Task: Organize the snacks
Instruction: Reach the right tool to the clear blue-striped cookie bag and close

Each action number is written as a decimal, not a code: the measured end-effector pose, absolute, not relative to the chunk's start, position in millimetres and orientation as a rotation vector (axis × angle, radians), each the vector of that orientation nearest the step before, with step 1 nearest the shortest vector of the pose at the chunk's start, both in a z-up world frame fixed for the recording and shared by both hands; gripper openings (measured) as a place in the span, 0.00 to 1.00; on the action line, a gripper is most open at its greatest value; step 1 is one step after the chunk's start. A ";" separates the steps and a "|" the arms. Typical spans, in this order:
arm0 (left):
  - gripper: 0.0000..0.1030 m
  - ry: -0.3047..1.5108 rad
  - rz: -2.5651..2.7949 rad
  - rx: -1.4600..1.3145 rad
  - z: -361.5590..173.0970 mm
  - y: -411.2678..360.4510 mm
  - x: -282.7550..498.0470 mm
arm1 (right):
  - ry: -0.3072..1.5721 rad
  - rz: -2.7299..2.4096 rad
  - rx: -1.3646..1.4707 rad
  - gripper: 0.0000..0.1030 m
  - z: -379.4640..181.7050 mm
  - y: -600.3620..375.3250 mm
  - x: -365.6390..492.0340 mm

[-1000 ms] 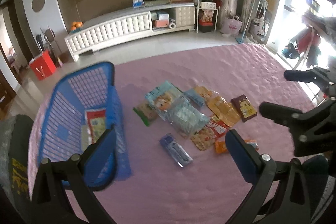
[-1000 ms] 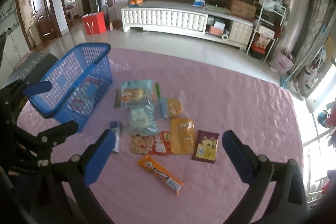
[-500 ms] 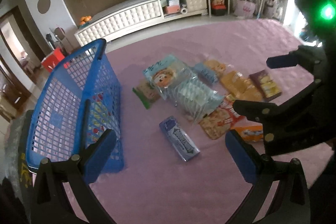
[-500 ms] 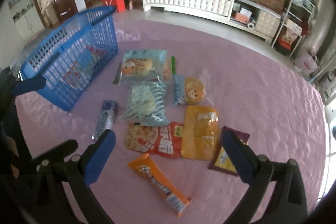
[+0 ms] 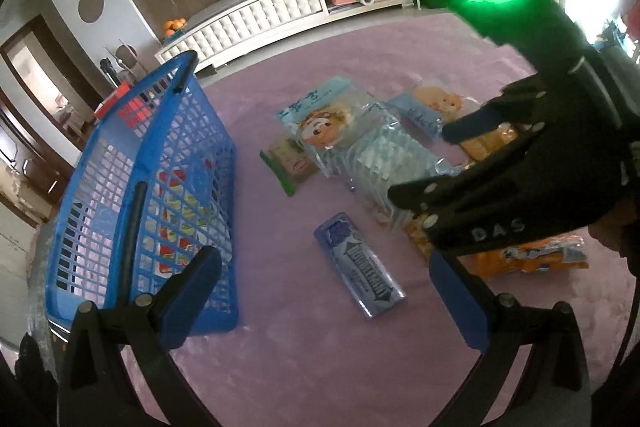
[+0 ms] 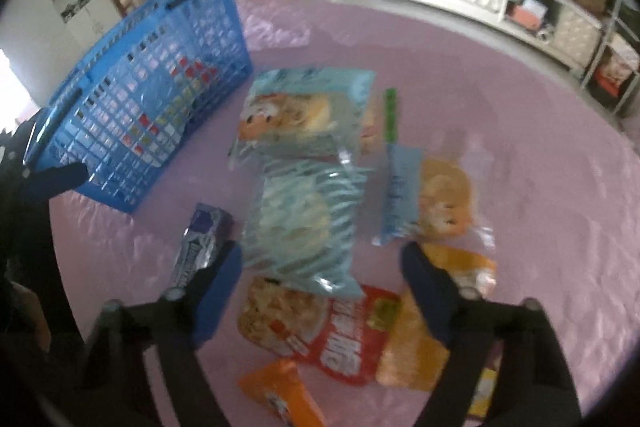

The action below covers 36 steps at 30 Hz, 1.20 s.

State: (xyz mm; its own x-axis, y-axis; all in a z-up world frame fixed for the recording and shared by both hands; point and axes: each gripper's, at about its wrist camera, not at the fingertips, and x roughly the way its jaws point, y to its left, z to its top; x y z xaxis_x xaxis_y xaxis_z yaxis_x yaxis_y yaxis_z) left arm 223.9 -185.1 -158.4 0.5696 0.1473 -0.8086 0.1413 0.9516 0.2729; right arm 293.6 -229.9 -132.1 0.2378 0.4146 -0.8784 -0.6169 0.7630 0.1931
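At lower left of its view, the left gripper (image 5: 324, 291) hangs spread wide beside the blue basket (image 5: 120, 163), which holds red-and-yellow packets (image 5: 176, 223). The right gripper (image 6: 320, 283), also spread, hovers over snacks (image 6: 300, 223) spread mid-frame on the pink cover (image 6: 540, 187).

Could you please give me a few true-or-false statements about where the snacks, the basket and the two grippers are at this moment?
1. The blue basket already holds at least one packet. True.
2. The left gripper is shut on the purple-blue packet. False: it is open, and the packet lies on the pink cover between its fingers.
3. The right gripper is open above the cluster of snacks. True.
4. The striped pale blue packet is inside the basket. False: it lies on the cover among the other snacks.
5. The orange packet stands upright. False: it lies flat.
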 end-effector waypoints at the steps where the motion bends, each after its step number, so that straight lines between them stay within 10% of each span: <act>1: 1.00 0.971 0.007 0.328 -159.3 -184.0 223.9 | 1.129 0.711 -0.191 0.76 -133.5 -229.4 295.6; 36: 1.00 0.938 -0.019 0.253 -131.0 -175.9 223.9 | 0.965 0.543 -0.065 0.58 -93.8 -278.1 259.8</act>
